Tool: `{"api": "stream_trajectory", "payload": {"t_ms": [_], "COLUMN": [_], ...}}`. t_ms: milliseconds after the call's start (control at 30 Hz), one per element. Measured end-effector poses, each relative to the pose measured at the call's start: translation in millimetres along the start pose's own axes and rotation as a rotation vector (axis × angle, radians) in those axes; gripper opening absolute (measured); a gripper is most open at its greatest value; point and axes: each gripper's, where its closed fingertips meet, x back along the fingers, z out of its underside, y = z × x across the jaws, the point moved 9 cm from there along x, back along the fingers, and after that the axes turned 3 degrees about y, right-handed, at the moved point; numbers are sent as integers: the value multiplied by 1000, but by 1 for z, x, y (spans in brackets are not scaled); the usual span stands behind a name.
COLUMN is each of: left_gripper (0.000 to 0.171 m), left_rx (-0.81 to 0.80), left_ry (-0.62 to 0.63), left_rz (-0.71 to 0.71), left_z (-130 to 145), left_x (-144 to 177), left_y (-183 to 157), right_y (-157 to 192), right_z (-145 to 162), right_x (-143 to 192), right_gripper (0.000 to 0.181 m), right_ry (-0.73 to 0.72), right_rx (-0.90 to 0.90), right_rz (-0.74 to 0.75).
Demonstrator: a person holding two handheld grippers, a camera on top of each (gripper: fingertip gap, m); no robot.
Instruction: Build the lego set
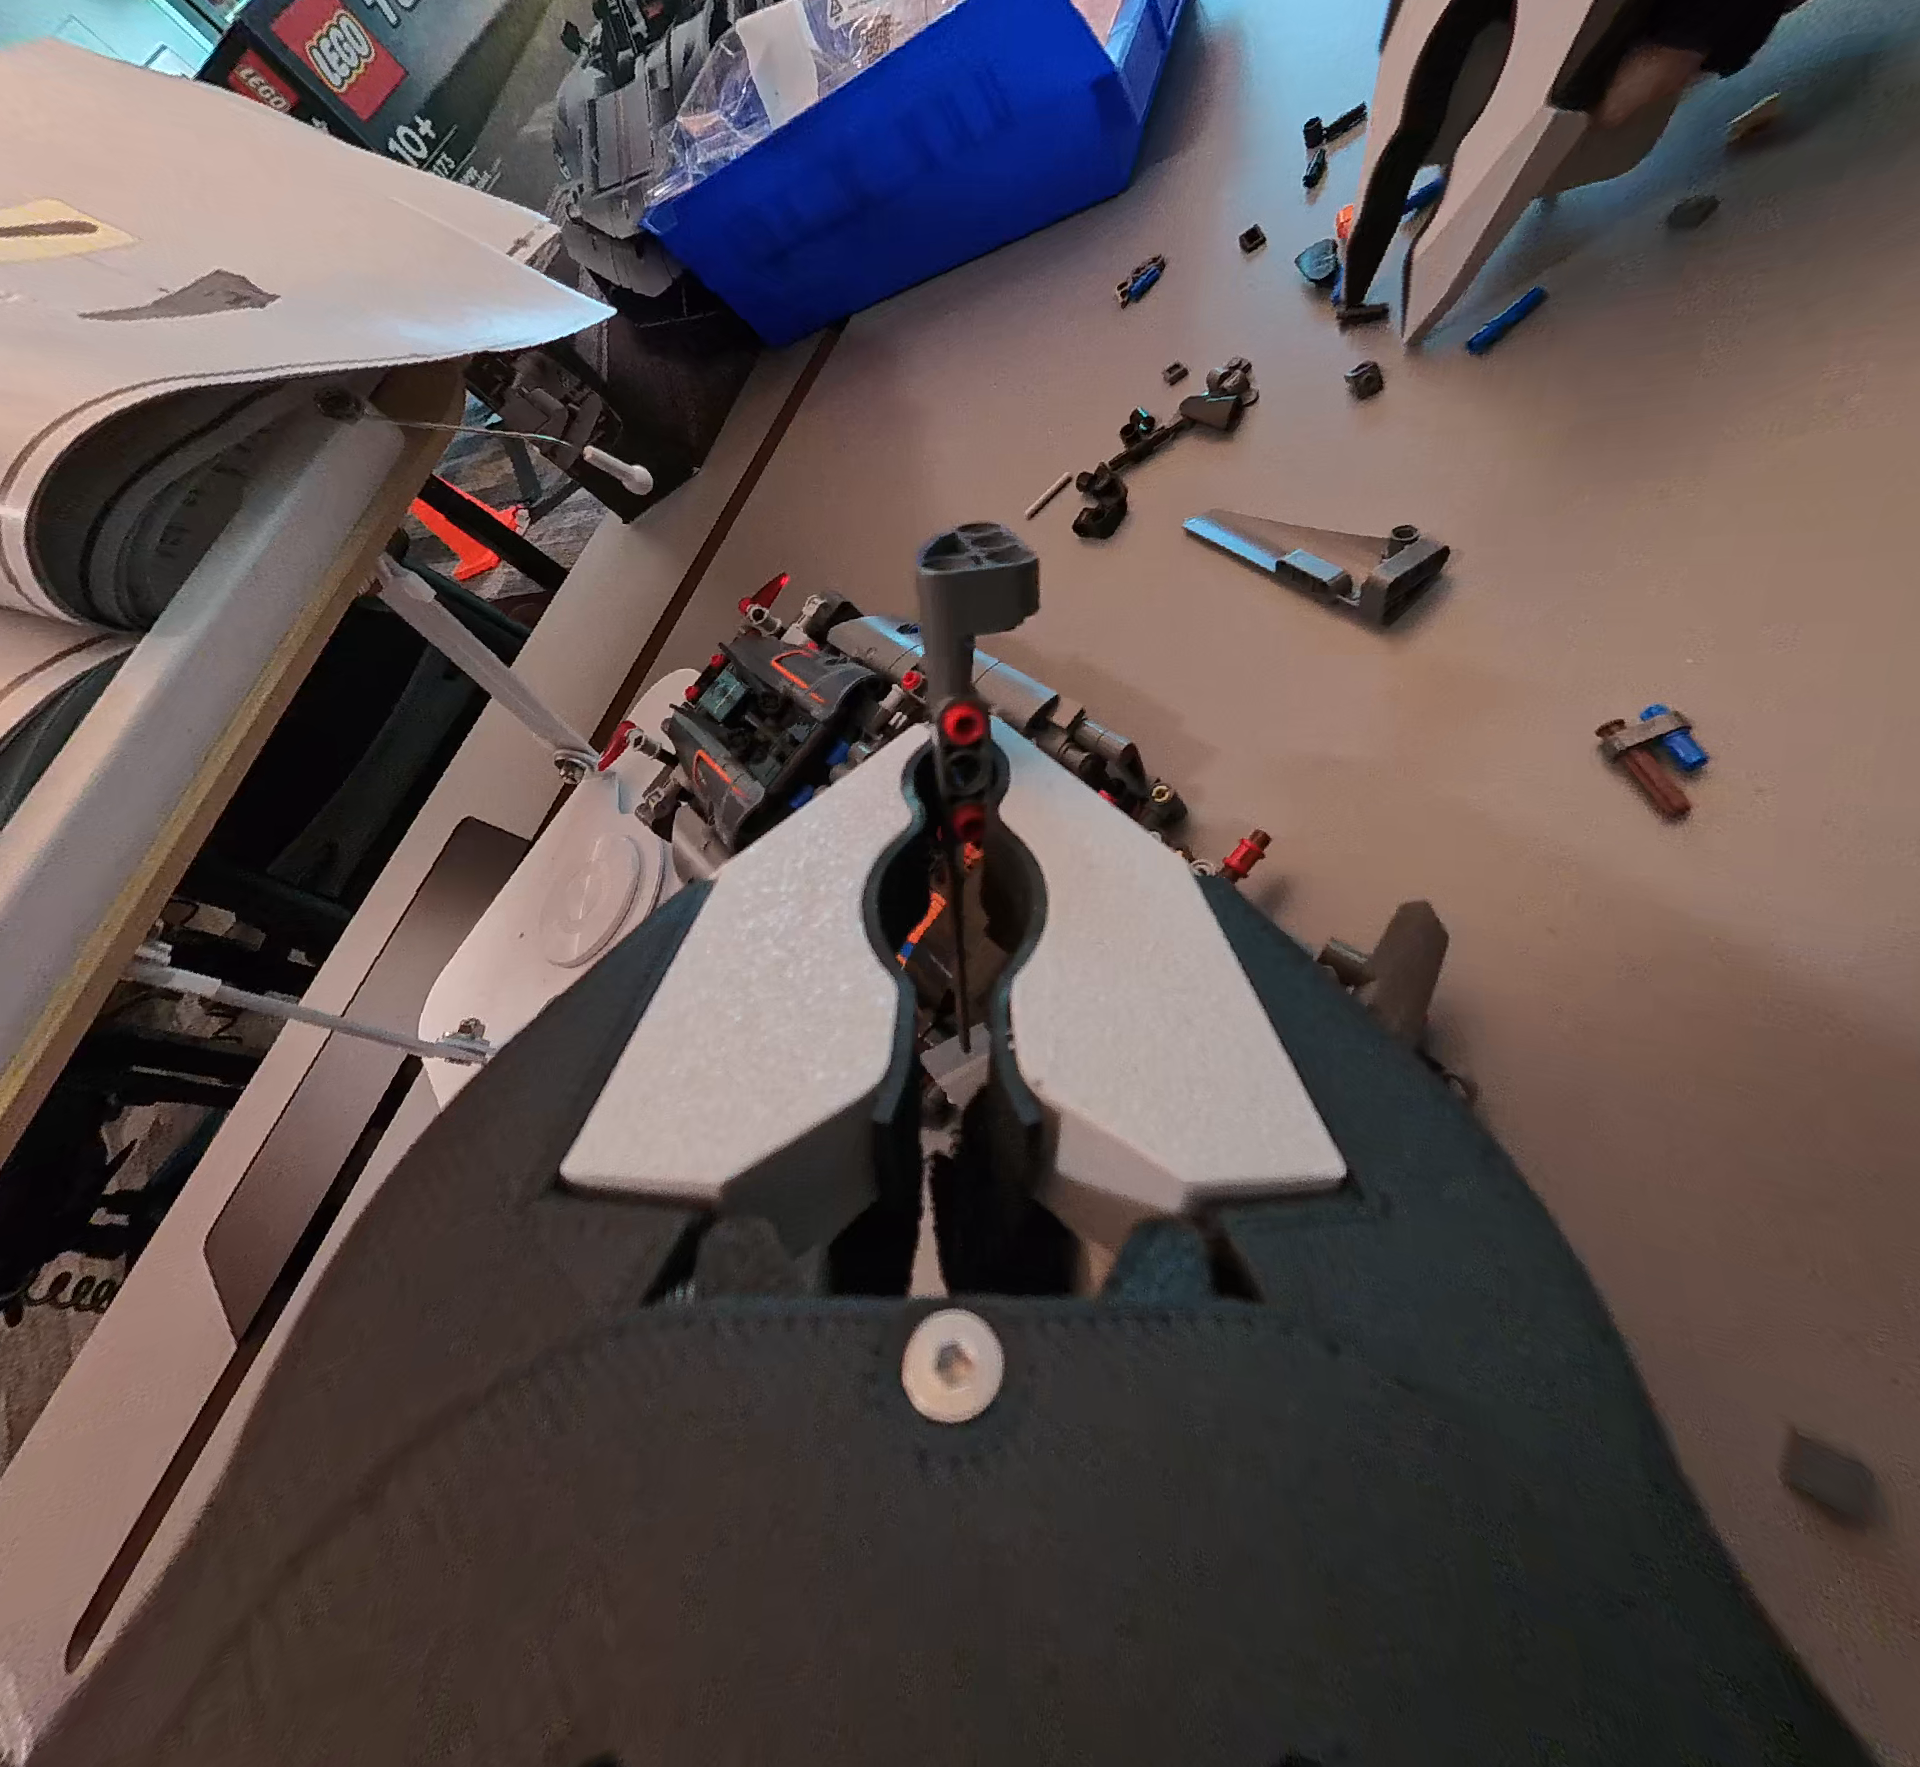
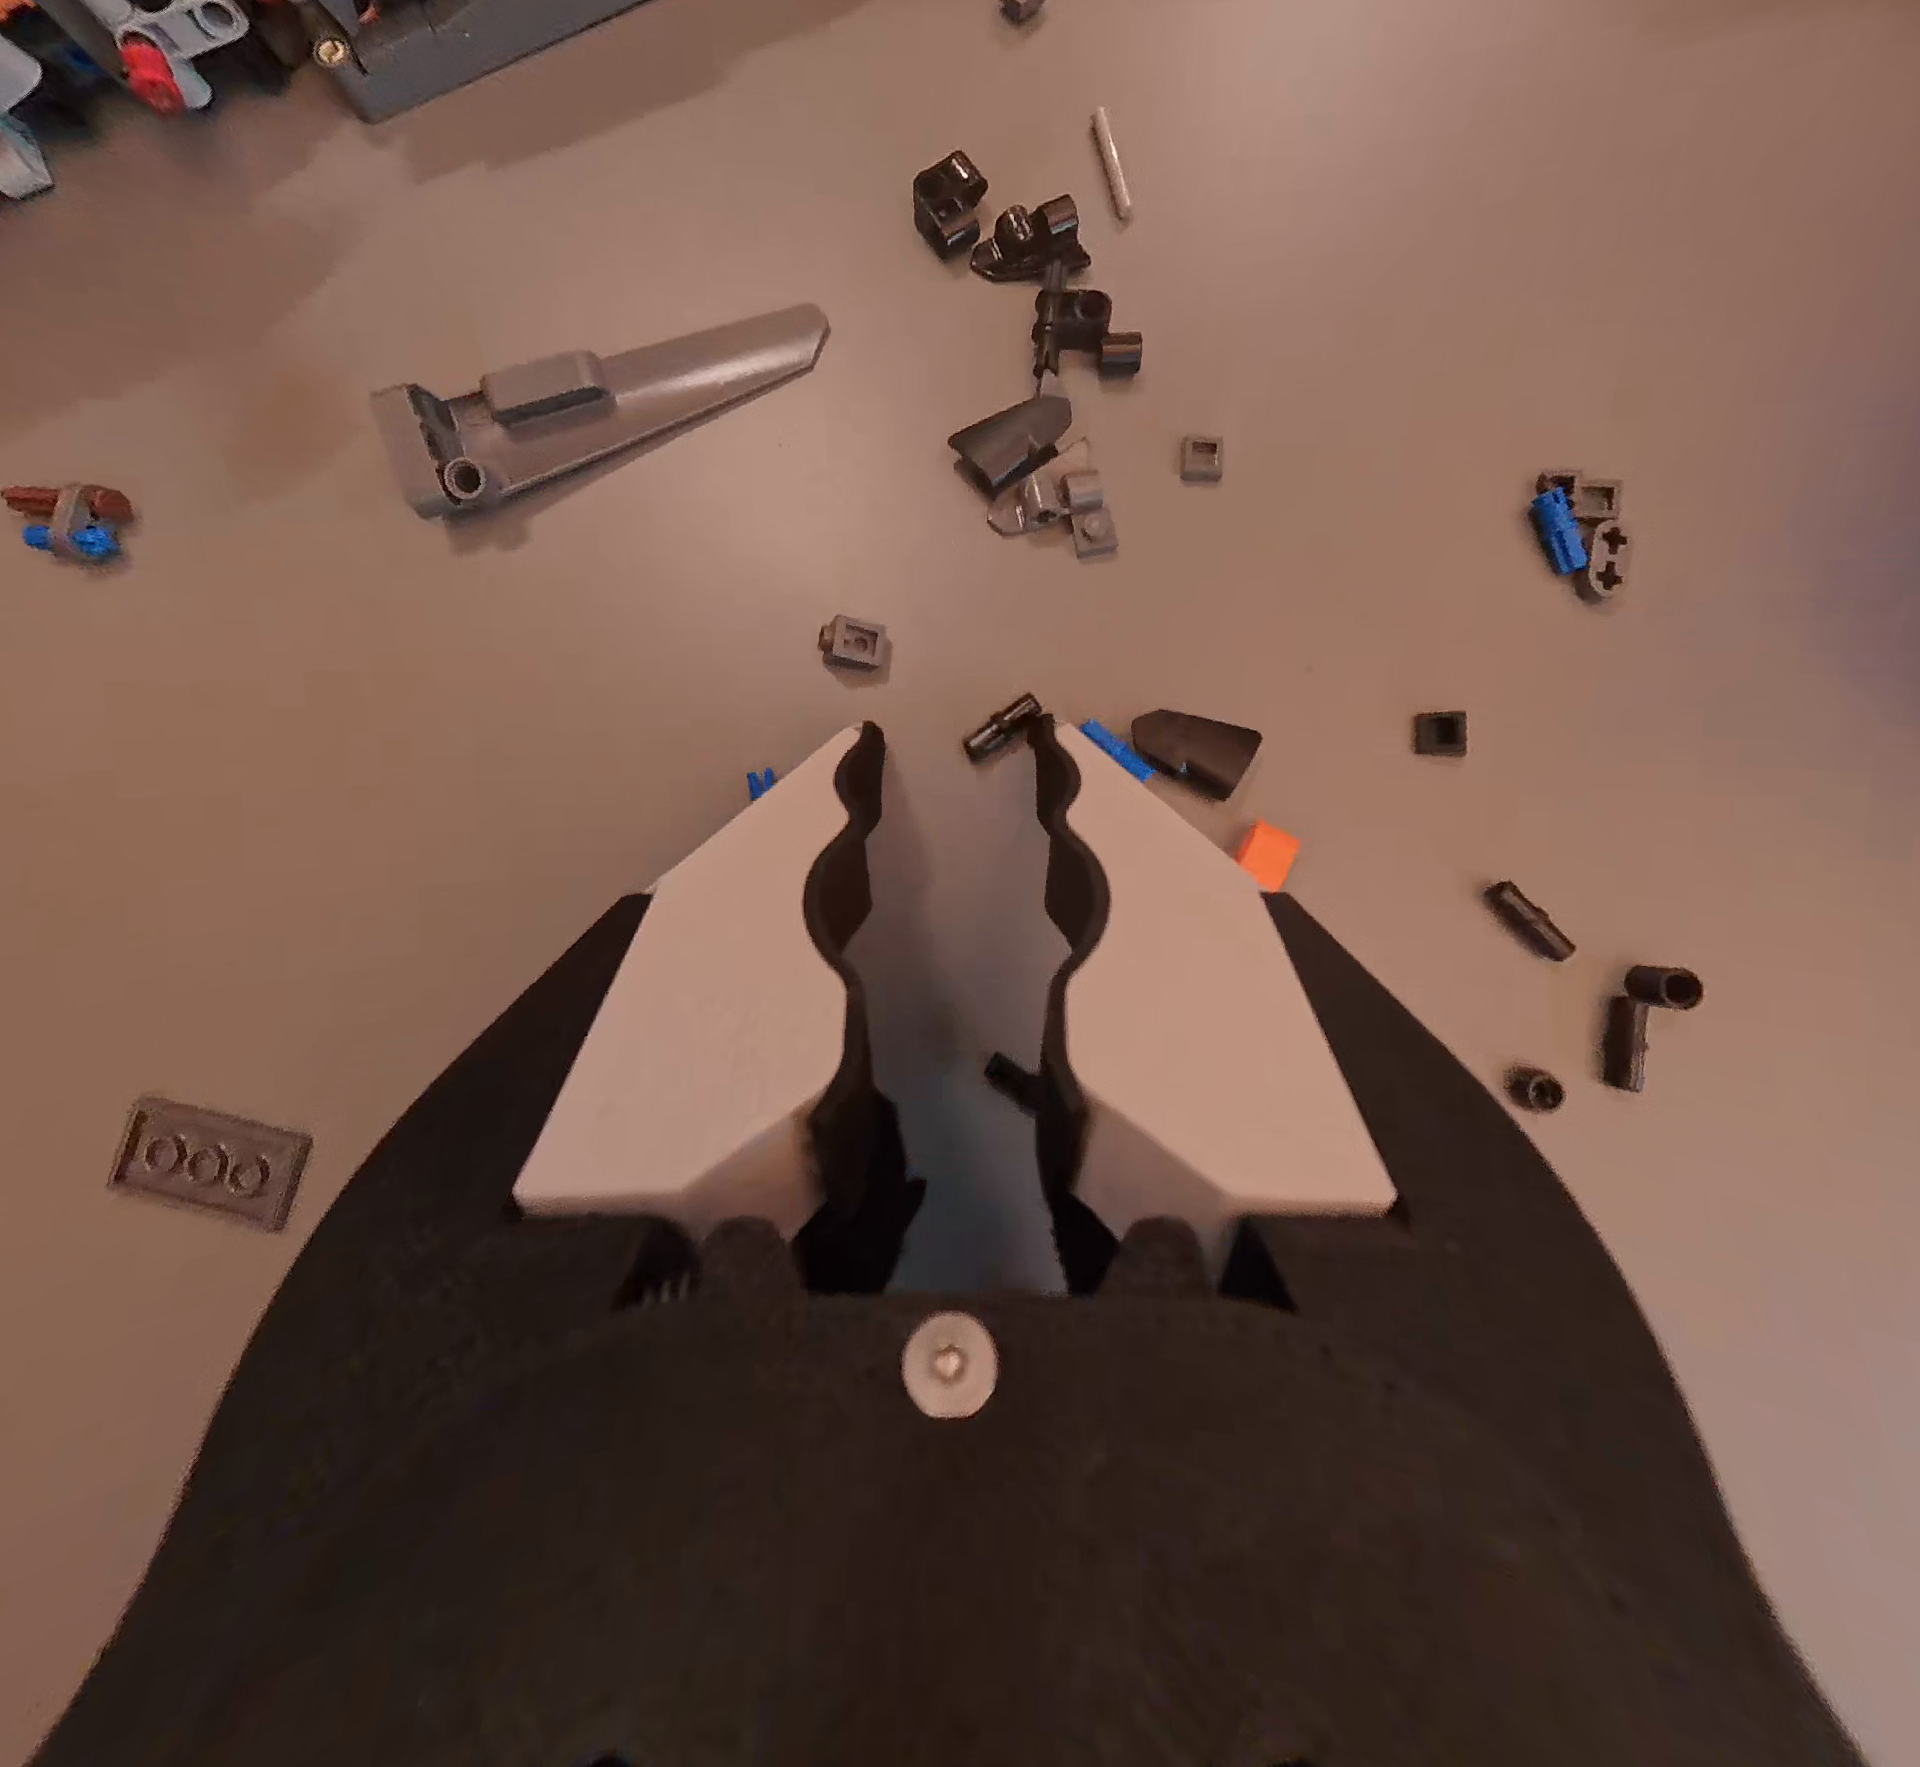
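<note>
- The left gripper (image 1: pixel 961 772) is pinching a thin grey stick piece (image 1: pixel 951 637) with red pins on it. Its fingers are pressed close on it.
- The stick piece stands up over the half-built grey model (image 1: pixel 790 730), which sits on the table (image 1: pixel 1558 990) near the edge.
- The right gripper (image 2: pixel 961 746) is spread apart, with its tips down by the table.
- A small black pin (image 2: pixel 1000 725) lies just by the tip of the right finger. I cannot tell if they touch.
- A long grey wing piece (image 2: pixel 603 408) lies flat on the table, well apart from the model.
- Small black, grey and blue bits are scattered around.
- A blue bin (image 1: pixel 914 159) with plastic bags sits beside the set's box (image 1: pixel 416 34).
</note>
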Motion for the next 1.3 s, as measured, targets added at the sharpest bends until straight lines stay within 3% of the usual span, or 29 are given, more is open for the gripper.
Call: {"api": "stream_trajectory", "payload": {"t_ms": [300, 500, 733, 1067, 1300], "left_gripper": [0, 0, 0, 0, 0], "left_rx": [0, -8, -26, -132, -237], "left_ry": [0, 0, 22, 345, 475], "left_rz": [7, 18, 98, 309, 203], "left_z": [0, -2, -9, -26, -6], "left_x": [0, -2, -3, 3, 12], "left_y": [-1, -3, -13, -68, -105], "right_y": [0, 0, 10, 97, 124], "right_z": [-4, -1, -5, -42, -27], "right_x": [-1, -2, 5, 37, 20], "right_gripper": [18, 4, 3, 2, 2], "right_ry": [23, -23, -100, -269, -249], "right_rx": [45, 41, 126, 366, 413], "right_rz": [-3, -25, -24, -198, -290]}}
